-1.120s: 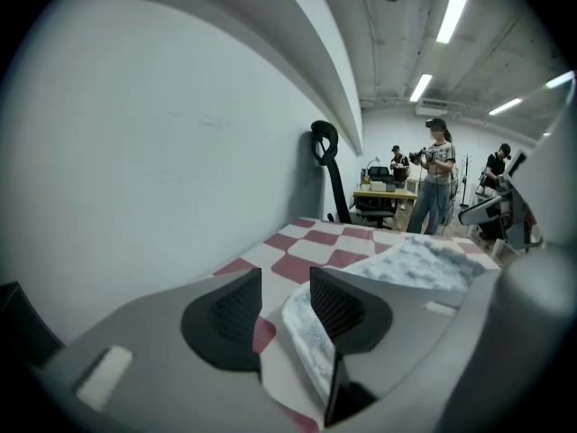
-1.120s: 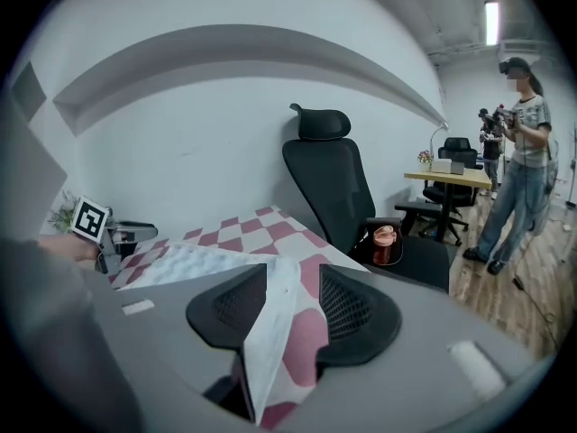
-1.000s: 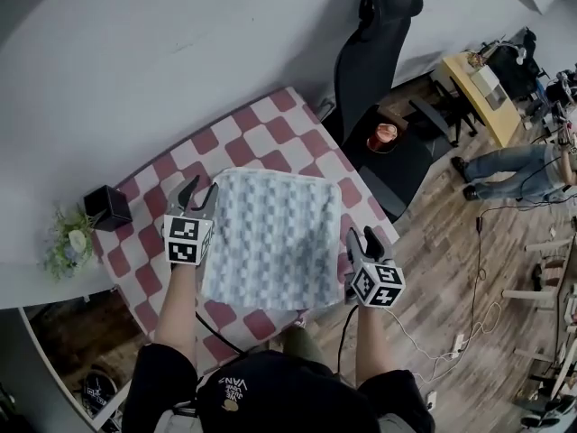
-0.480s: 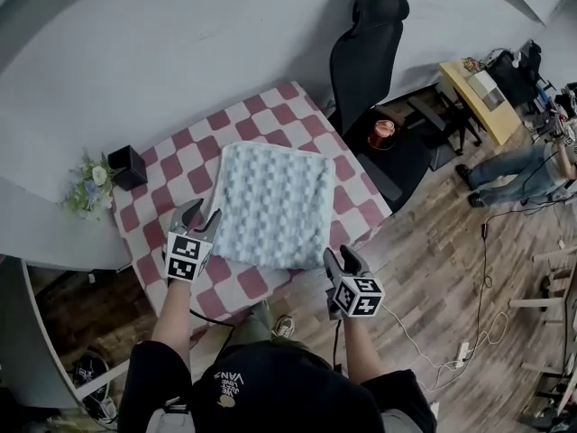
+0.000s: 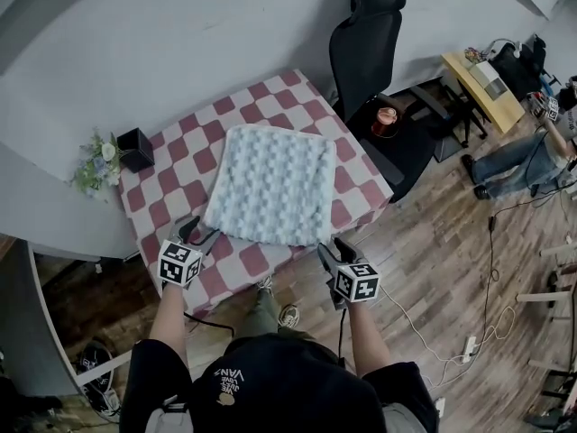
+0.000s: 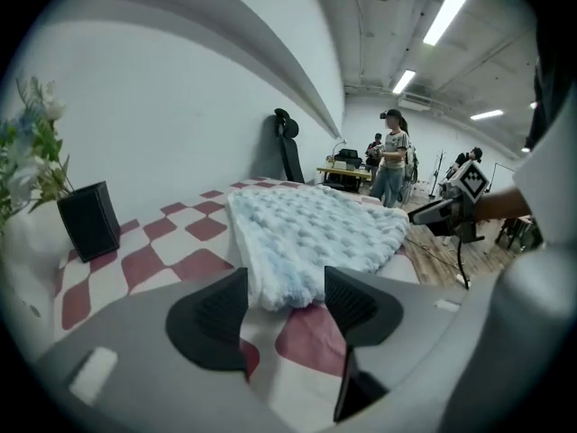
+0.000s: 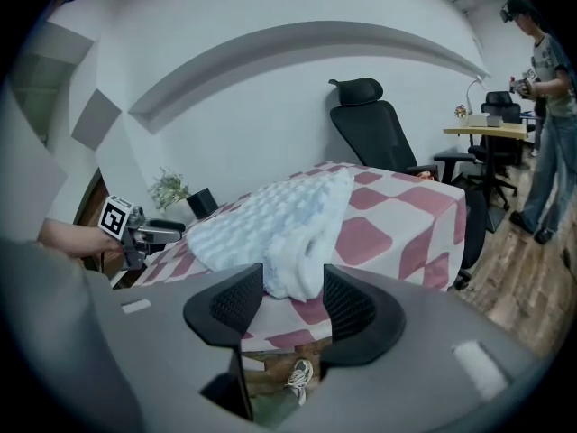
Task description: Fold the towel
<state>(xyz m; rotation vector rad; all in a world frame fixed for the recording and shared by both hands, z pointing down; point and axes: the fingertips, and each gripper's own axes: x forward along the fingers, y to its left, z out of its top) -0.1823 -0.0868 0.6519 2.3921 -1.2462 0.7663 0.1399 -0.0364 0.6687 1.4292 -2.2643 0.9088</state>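
A red-checked counter (image 5: 171, 188) carries one pale-blue towel (image 5: 270, 183) and one black box (image 5: 135, 149). The left claw (image 5: 200, 231) and right claw (image 5: 332, 249) have just been opening. Both gape empty, just off the towel's near corners.

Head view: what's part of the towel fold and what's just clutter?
Job:
- towel
- checkered table under it

Lying about:
- black box
- flowers beside the box
- office chair
- reddish container on the chair's seat
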